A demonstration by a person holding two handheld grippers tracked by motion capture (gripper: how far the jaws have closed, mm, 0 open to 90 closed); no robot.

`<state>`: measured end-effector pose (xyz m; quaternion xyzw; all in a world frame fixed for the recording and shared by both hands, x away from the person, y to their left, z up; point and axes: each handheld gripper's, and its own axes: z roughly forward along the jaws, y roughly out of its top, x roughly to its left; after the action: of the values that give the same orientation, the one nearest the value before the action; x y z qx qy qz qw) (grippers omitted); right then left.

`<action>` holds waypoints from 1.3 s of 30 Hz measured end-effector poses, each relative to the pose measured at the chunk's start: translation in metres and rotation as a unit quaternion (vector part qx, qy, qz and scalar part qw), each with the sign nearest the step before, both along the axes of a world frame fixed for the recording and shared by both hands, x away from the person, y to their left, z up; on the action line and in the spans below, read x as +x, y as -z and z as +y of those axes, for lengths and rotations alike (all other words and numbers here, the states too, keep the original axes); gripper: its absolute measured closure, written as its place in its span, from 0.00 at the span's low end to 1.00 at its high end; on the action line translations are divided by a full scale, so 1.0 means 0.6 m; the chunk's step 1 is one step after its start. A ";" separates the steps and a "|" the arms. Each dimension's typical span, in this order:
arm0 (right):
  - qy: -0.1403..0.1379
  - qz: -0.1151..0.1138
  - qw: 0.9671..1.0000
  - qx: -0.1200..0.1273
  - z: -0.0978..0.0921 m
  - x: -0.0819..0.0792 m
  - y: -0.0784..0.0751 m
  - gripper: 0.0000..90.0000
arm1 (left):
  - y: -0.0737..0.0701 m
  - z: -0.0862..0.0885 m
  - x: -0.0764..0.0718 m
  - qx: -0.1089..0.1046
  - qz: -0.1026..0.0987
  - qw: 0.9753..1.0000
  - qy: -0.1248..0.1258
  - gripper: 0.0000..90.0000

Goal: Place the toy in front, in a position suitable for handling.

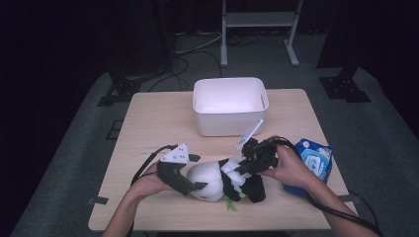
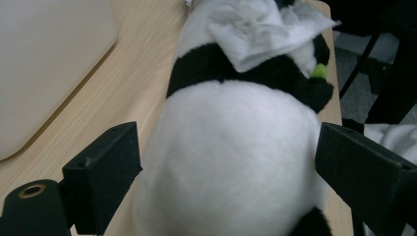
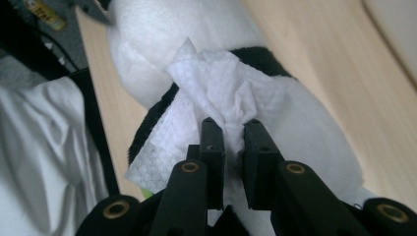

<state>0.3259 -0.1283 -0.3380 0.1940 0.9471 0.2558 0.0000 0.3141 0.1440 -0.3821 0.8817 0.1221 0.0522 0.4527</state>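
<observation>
Pale wood surface (image 1: 148, 128) carries a panda plush toy (image 1: 217, 180) near its front edge, steadied between the left gripper's (image 1: 190, 173) wide-open fingers while the right gripper's (image 3: 231, 129) fingers pinch a wet wipe (image 3: 221, 93) onto its back, apparently mid-wipe, calling next for gentle strokes.

Light wood surface (image 1: 148, 118) stood on grey carpet, rounded corners, pale grain. White plastic bin (image 1: 230, 106) sat at far middle, open side up. Plush panda (image 1: 217, 180) lay on its side near front edge, centre, white belly toward left. Blue wipes pack (image 1: 316, 160) lay at right edge, just beside panda, partly over rim. Small green bit (image 1: 230, 203) lay by front edge under panda. Left half bare wood.
</observation>
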 end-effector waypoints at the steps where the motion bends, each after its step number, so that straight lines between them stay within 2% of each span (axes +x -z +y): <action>1: -0.004 0.003 1.000 0.000 -0.002 -0.005 0.003 0.89 | 0.002 0.000 -0.001 0.004 0.009 1.000 0.002 0.10; 2: -0.004 0.003 1.000 0.000 -0.002 -0.005 0.003 0.89 | 0.002 0.000 -0.001 0.004 0.009 1.000 0.002 0.09; 5: -0.011 0.018 1.000 0.002 -0.006 -0.011 0.010 0.90 | 0.012 -0.006 -0.003 0.015 0.032 0.999 0.006 0.08; 7: -0.020 0.035 0.999 0.003 -0.008 -0.016 0.016 0.90 | 0.023 -0.014 -0.007 0.031 0.044 0.998 0.016 0.08; 9: -0.028 0.038 0.999 -0.001 -0.008 -0.024 0.023 0.90 | 0.033 -0.021 -0.012 0.039 0.048 0.998 0.023 0.08; 10: -0.032 0.034 0.999 -0.012 -0.006 -0.033 0.027 0.90 | 0.039 -0.028 -0.018 0.049 0.032 0.998 0.022 0.08; 12: -0.034 0.026 0.999 -0.024 -0.004 -0.039 0.029 0.90 | 0.040 -0.031 -0.020 0.053 0.025 0.998 0.017 0.08; 13: -0.033 0.022 0.999 -0.027 -0.004 -0.041 0.030 0.90 | 0.043 -0.037 -0.025 0.061 0.011 0.998 0.009 0.08; 14: -0.032 0.019 0.999 -0.029 -0.003 -0.041 0.030 0.90 | 0.043 -0.037 -0.025 0.061 0.011 0.998 0.009 0.08; 15: -0.033 0.020 0.999 -0.030 -0.003 -0.041 0.032 0.90 | 0.043 -0.040 -0.028 0.067 -0.002 0.998 0.003 0.08; 21: -0.028 0.016 0.999 -0.030 -0.003 -0.040 0.037 0.91 | 0.049 -0.041 -0.025 0.075 -0.023 0.997 -0.007 0.09; 25: -0.025 0.015 0.999 -0.036 0.000 -0.035 0.043 0.91 | 0.051 -0.043 -0.020 0.090 -0.046 0.995 -0.014 0.09; 37: -0.013 -0.002 0.999 -0.038 -0.004 -0.025 0.055 0.91 | 0.057 -0.050 -0.015 0.100 -0.078 0.992 -0.027 0.09; 39: -0.012 -0.002 0.999 -0.040 -0.004 -0.025 0.059 0.91 | 0.059 -0.052 -0.016 0.105 -0.090 0.990 -0.027 0.09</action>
<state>0.3111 -0.1309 -0.3732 0.1821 0.9587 0.2184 0.0069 0.3044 0.1128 -0.4176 0.9123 0.0990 0.1562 0.3654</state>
